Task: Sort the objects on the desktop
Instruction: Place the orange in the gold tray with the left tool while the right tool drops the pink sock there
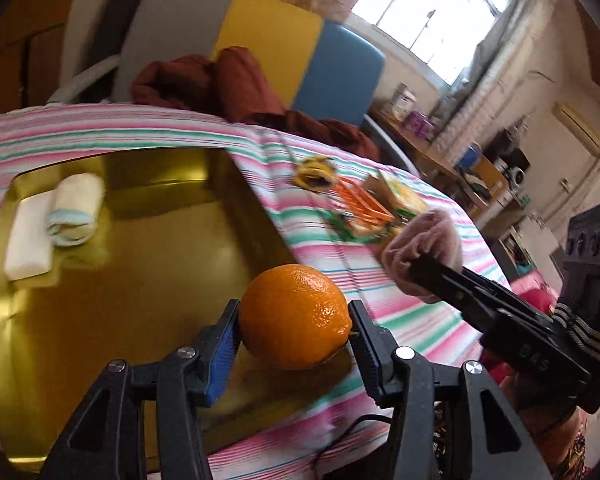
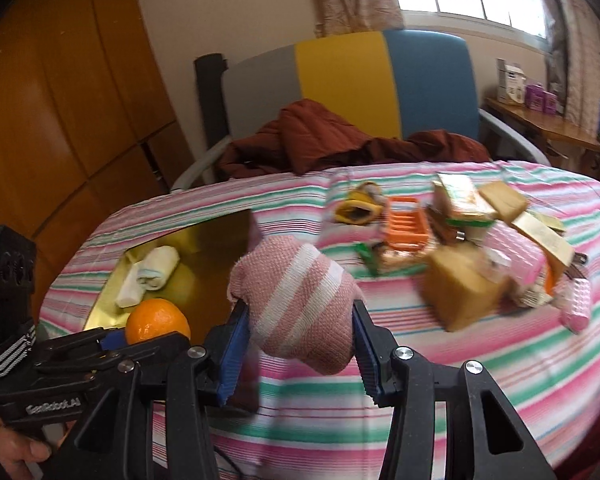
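Observation:
My left gripper (image 1: 294, 322) is shut on an orange (image 1: 294, 314), held above the near right edge of a shiny gold tray (image 1: 140, 272). In the right wrist view the same orange (image 2: 156, 320) shows at lower left in that gripper. My right gripper (image 2: 300, 334) is shut on a rolled pink-and-white striped cloth (image 2: 296, 300), held above the striped tablecloth beside the tray (image 2: 204, 248). The left wrist view shows that cloth (image 1: 420, 248) to the right of the orange. Inside the tray lie a white bar (image 1: 26, 240) and a rolled pale towel (image 1: 76, 210).
A heap of loose things lies on the right of the pink, green and white striped tablecloth (image 2: 460, 344): an orange rack (image 2: 406, 226), a yellow pouch (image 2: 356, 206), tan boxes (image 2: 460, 292) and packets. A chair with a dark red garment (image 2: 320, 140) stands behind the table.

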Available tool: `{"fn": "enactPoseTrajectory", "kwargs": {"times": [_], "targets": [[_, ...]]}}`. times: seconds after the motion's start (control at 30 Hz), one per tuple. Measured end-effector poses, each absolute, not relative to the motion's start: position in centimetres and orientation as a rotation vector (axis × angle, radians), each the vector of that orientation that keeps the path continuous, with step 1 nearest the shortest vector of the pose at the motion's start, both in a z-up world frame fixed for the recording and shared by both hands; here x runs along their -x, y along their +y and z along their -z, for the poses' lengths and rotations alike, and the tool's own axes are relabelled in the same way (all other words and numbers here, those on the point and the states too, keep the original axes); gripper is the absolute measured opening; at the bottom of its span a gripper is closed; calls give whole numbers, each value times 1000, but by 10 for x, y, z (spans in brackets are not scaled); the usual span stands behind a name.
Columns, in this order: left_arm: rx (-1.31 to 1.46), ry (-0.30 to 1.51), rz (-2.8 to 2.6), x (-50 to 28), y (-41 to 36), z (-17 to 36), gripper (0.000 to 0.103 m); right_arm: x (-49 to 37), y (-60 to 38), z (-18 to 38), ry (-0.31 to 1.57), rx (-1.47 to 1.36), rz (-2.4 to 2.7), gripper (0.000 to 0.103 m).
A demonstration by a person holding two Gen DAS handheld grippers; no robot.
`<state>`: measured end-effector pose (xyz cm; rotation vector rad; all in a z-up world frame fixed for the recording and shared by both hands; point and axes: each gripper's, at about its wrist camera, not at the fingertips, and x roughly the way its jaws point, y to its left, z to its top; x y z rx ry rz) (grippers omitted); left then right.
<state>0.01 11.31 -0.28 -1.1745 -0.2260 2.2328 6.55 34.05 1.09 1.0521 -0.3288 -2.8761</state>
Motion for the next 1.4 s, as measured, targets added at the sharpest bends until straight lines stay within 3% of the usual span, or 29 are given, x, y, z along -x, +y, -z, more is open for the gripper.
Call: {"fn": "enactPoseTrajectory", "kwargs": {"times": [0.4,0.77,0.87,0.93,1.0,1.4], "targets": [[1390,-273,-2309,68,49,43,53,25,241,21,-206,-1279,2593,50],[1482,-177,-2375,108,37,61,53,118,212,55,-203,-1452,2564,50],[1481,-177,-2390,111,35,61,53,130,213,55,-276,-1432,2576,58],[1489,-193,-2389,113,32,63,53,133,217,54,-383,-1379,2574,76],[1501,-199,-2396,116,33,65,53,131,223,50,-485,-1329,2554,85],[1470,-265,-2480,107,19,51,58,80,256,26,-617,-1196,2545,84]]}}
